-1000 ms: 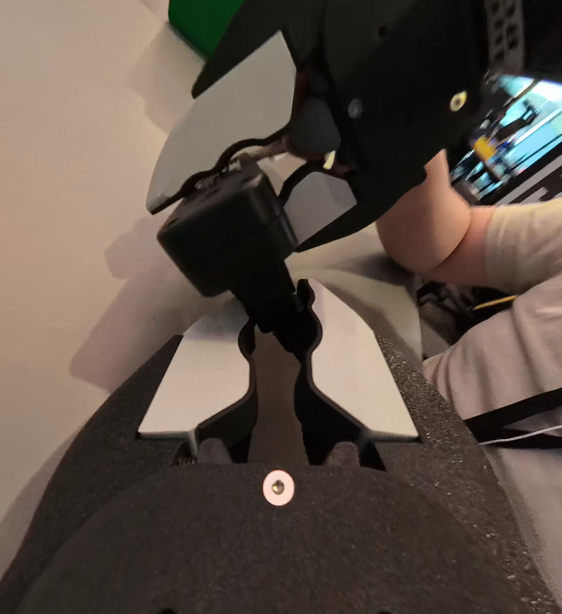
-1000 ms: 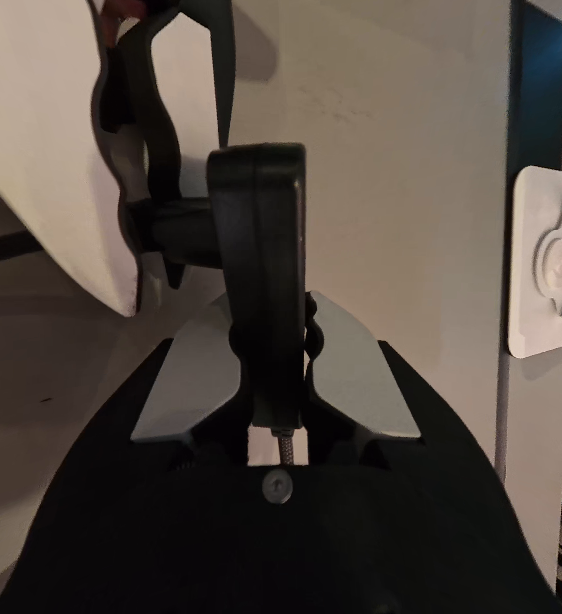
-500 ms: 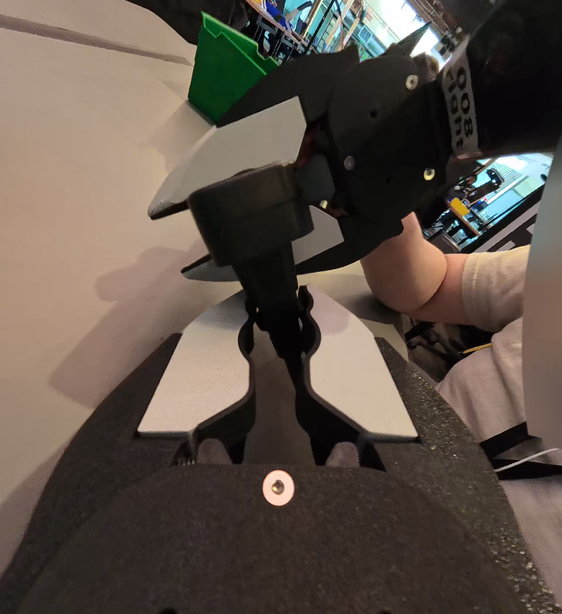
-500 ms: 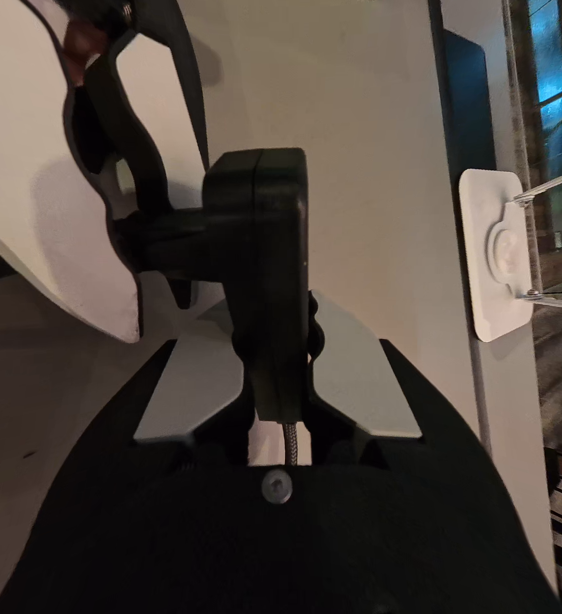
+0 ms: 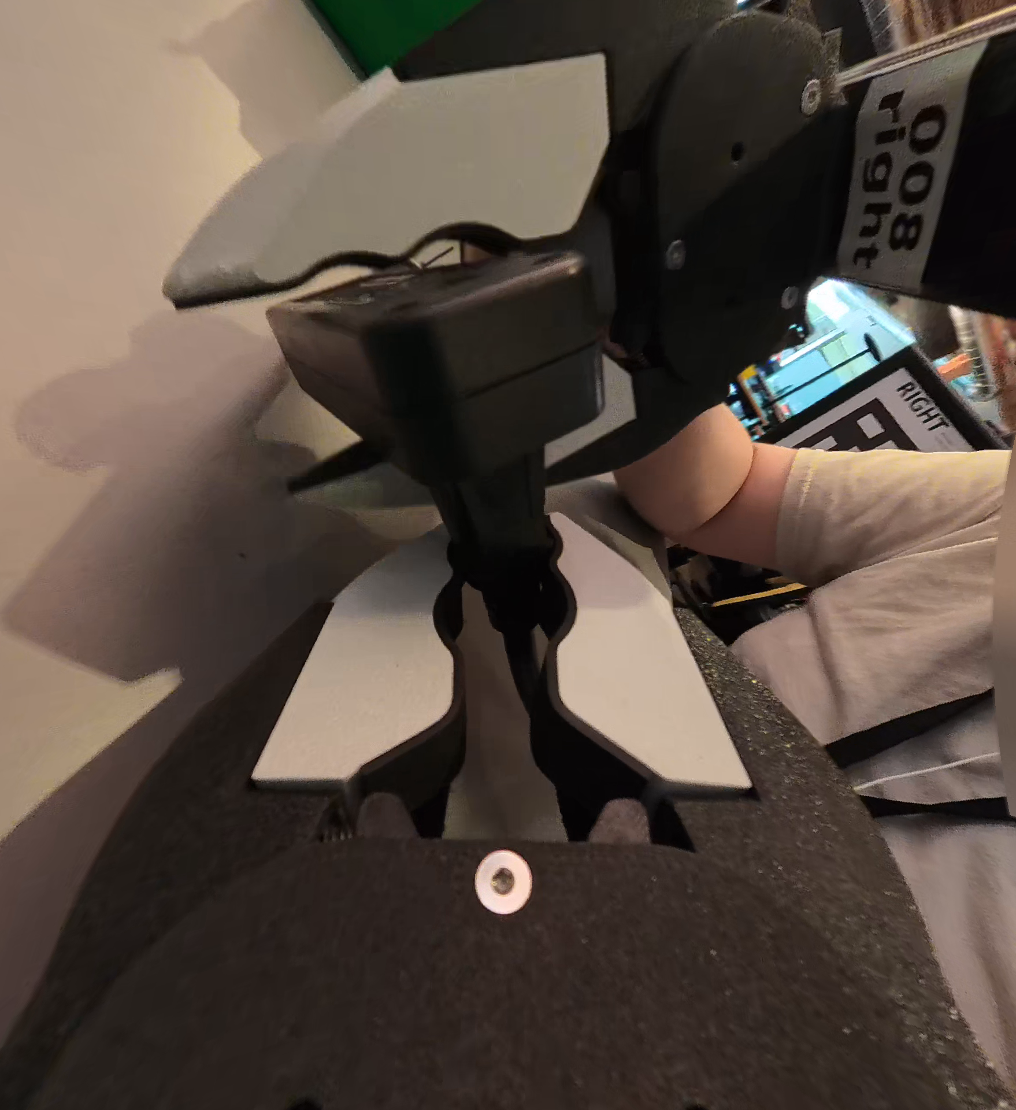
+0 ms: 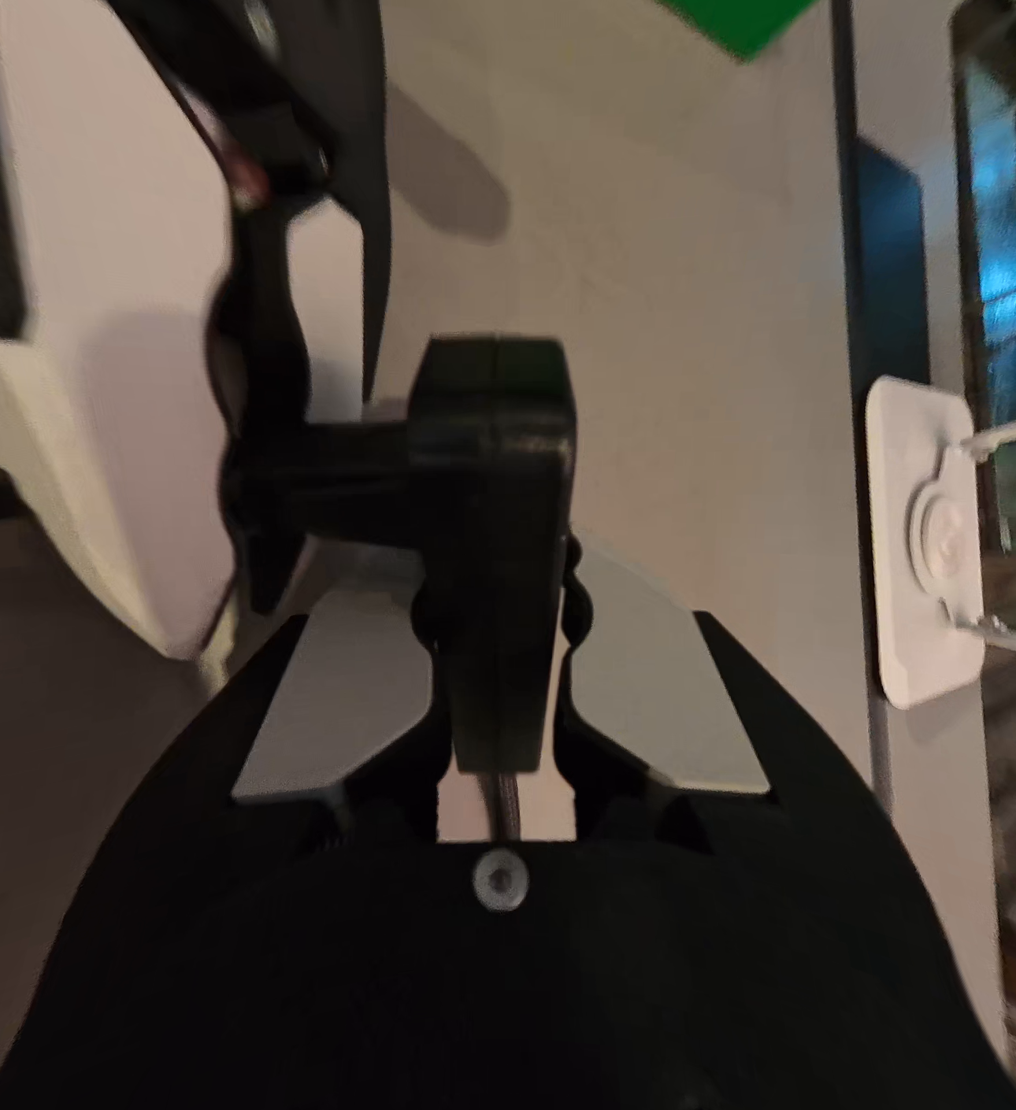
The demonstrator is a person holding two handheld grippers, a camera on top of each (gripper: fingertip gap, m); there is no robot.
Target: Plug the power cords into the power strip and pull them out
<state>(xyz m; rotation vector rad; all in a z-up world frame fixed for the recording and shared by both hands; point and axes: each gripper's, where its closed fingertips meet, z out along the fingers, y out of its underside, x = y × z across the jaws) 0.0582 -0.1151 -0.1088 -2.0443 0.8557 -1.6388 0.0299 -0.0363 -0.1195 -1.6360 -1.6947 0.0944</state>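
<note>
In the left wrist view my left gripper (image 5: pixel 502 561) is shut on the neck of a black plug (image 5: pixel 493 510), whose cord (image 5: pixel 523 667) runs back between the fingers. The plug sits against the side of a small black power strip block (image 5: pixel 469 354), no gap showing. The right gripper's grey fingers (image 5: pixel 433 162) clamp that block from above and below. In the right wrist view my right gripper (image 6: pixel 499 588) is shut on the block (image 6: pixel 493 492). A braided cable (image 6: pixel 502 799) leaves its near end. The plug (image 6: pixel 343 480) enters from the left, held by the left gripper's finger (image 6: pixel 103 390).
A beige tabletop (image 5: pixel 73 240) lies below and to the left. A green bin (image 5: pixel 385 30) stands at the far edge and also shows in the right wrist view (image 6: pixel 746 24). A person's forearm (image 5: pixel 704 480) is at the right. A white mount (image 6: pixel 926 540) holds a wire rack.
Both grippers have swung together with plug and block still joined. The block has turned in the left view, and the green bin has come into the top of the right view.
</note>
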